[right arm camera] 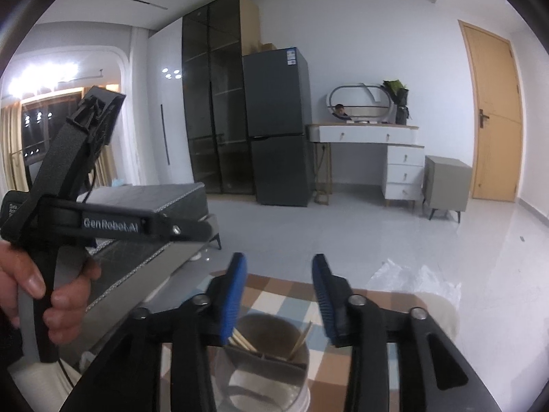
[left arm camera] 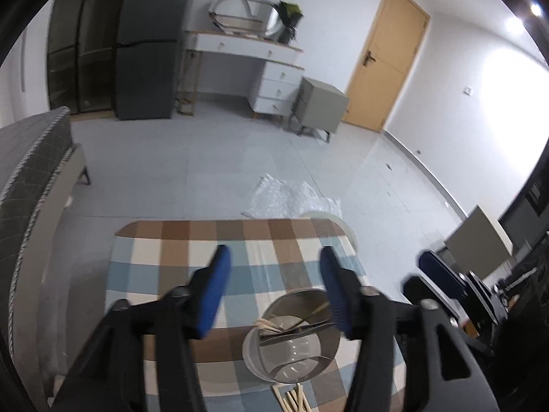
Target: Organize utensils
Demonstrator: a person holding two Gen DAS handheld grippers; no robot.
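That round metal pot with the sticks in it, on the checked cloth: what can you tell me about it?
The metal pot is a shiny, steel-looking cylinder standing upright on the checked cloth. A divider splits its inside into compartments. Pale wooden sticks, chopsticks by their look, lean in the far compartment, while the nearer one looks bare down to its reflective base. Neither the left gripper nor the right gripper touches it; both hang open above. More pale sticks lie on the cloth beside it.
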